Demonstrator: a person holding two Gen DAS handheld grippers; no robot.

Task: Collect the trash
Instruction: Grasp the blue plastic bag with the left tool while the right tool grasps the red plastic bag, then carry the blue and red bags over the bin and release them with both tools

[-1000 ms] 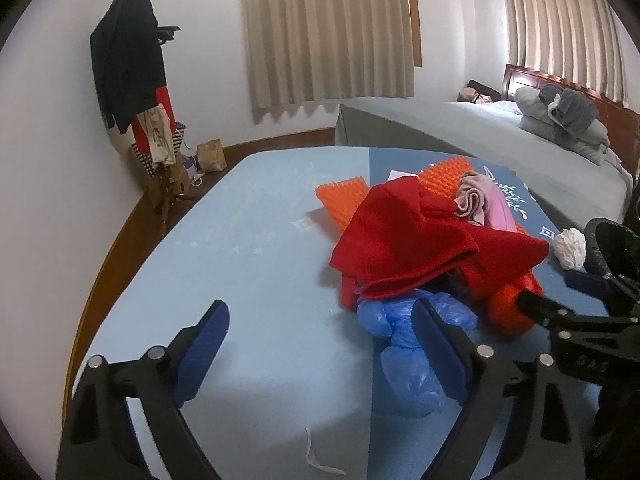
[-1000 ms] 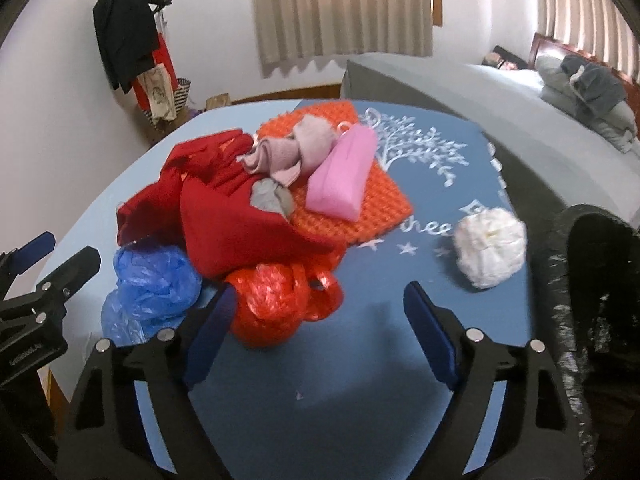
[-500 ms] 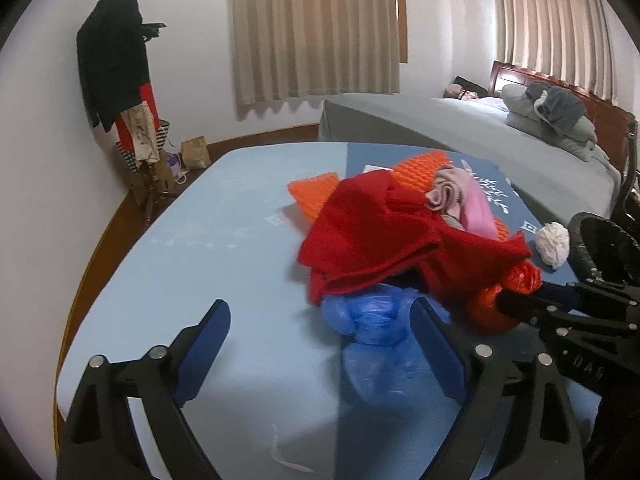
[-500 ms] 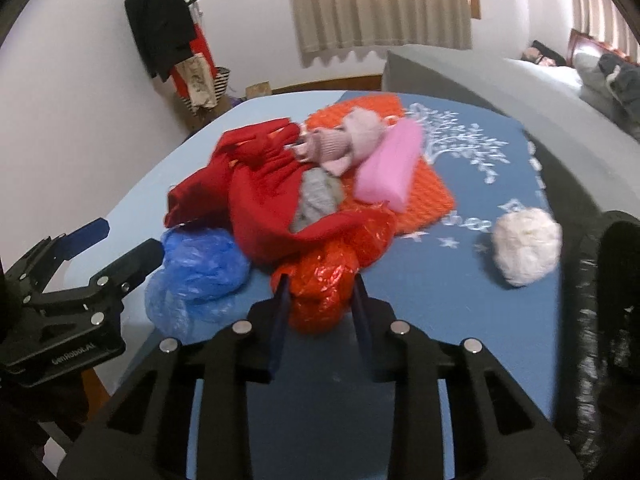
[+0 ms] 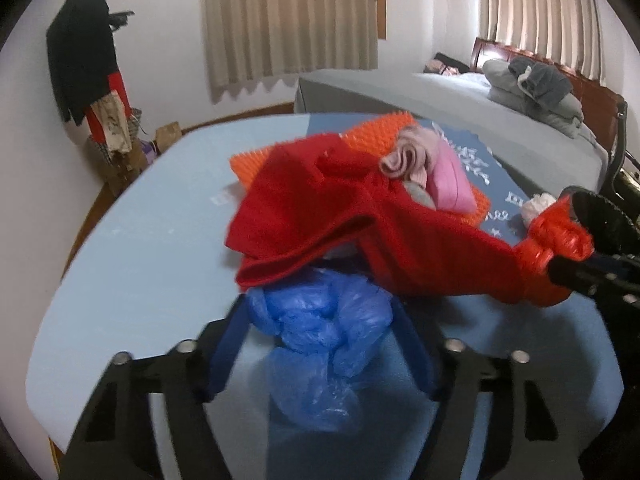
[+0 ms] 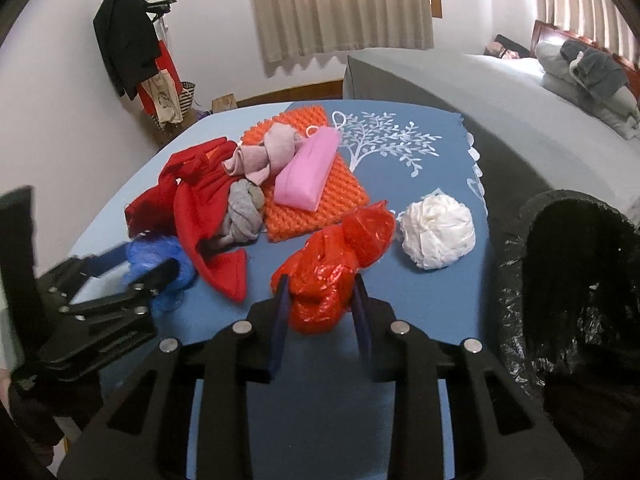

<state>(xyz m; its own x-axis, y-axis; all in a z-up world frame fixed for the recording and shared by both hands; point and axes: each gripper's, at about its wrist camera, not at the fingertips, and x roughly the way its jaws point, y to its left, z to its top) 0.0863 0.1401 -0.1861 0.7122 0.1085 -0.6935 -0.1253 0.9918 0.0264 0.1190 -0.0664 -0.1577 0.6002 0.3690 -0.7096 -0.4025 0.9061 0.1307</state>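
The right gripper (image 6: 320, 300) has its fingers narrowed onto a crumpled red plastic bag (image 6: 336, 264), pinching its near end above the dark blue cloth (image 6: 400, 160) near the table's right edge. The left gripper (image 5: 320, 320) is closing around a crumpled blue plastic bag (image 5: 320, 320) near the front edge of the table (image 5: 140, 240); the bag sits between the blue pads, which look about to touch its sides, though blur hides any contact.

A wad of white plastic (image 6: 438, 232) lies on the cloth just right of the red bag, close to the right edge. Beyond that edge stands a bin lined with a black bag (image 6: 580, 280), its mouth open.

Mid-table, a red garment (image 6: 200, 208) partly covers the blue bag. An orange spiky mat (image 6: 312, 192) carries a pink pouch (image 6: 308, 176), a pale pink sock bundle (image 6: 268, 152) and a grey one (image 6: 244, 212).

The cloth has a white tree print with letters beside it, too small and covered to read. No brand or label is legible.
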